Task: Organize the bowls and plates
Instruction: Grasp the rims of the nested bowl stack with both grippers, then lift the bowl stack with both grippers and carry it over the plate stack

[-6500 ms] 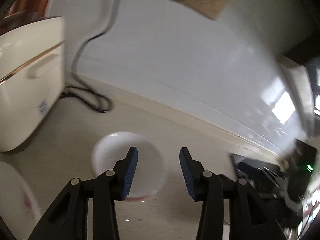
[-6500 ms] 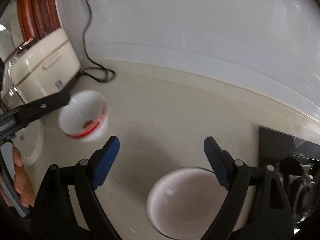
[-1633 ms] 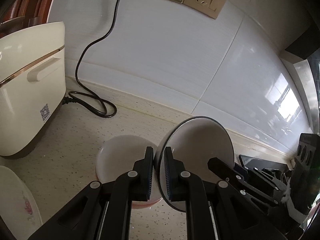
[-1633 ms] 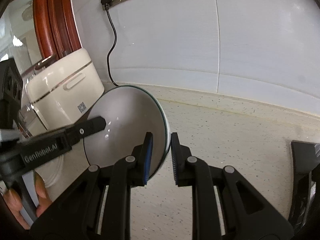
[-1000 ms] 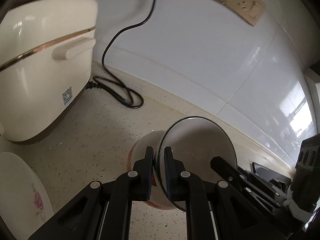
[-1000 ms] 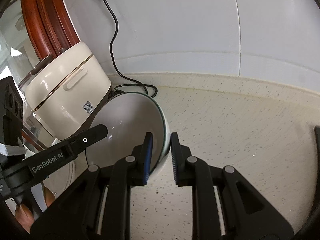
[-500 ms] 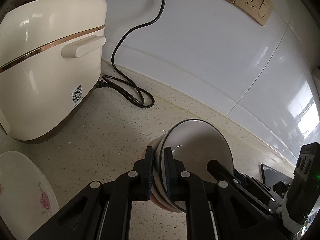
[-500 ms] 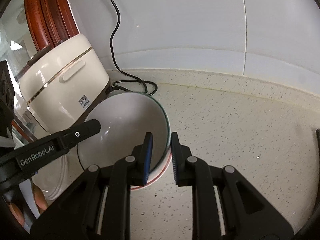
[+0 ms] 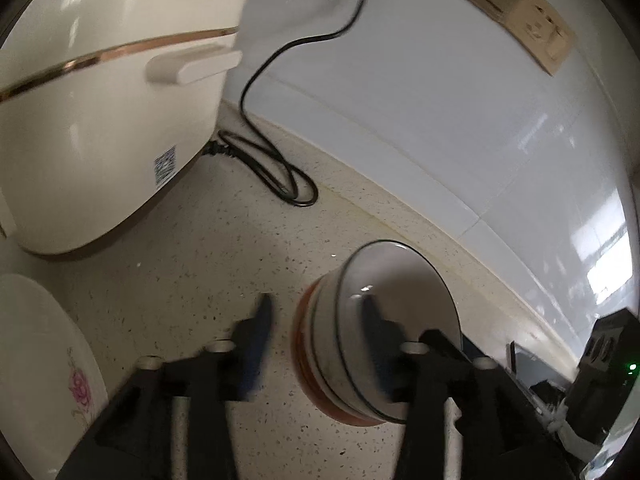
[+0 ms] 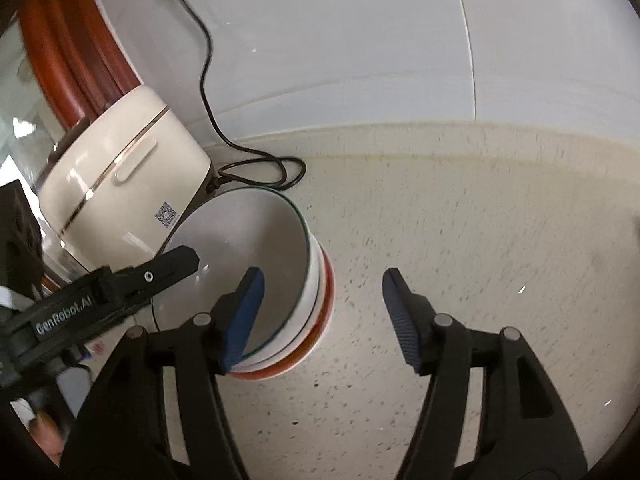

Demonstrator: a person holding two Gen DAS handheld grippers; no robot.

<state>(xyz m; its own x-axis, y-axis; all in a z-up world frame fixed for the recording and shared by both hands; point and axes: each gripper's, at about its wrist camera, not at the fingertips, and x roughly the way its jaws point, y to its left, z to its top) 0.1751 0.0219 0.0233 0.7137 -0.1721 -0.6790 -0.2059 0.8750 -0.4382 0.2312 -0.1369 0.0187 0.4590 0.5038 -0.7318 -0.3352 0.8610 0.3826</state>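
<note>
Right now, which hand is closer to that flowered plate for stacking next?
Probably the left: the white plate with the pink flower lies just beside the left tongs. The right tongs, opening, straddle the nested white bowls' far rim.

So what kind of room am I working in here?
Most likely a home kitchen: a speckled countertop against a white tiled wall, a cream rice cooker plugged into wall sockets, and nested bowls.

Likely a home kitchen: speckled stone counter [image 10: 460,208], white tiled wall [image 10: 340,40], cream rice cooker [image 9: 100,92] plugged in
</note>
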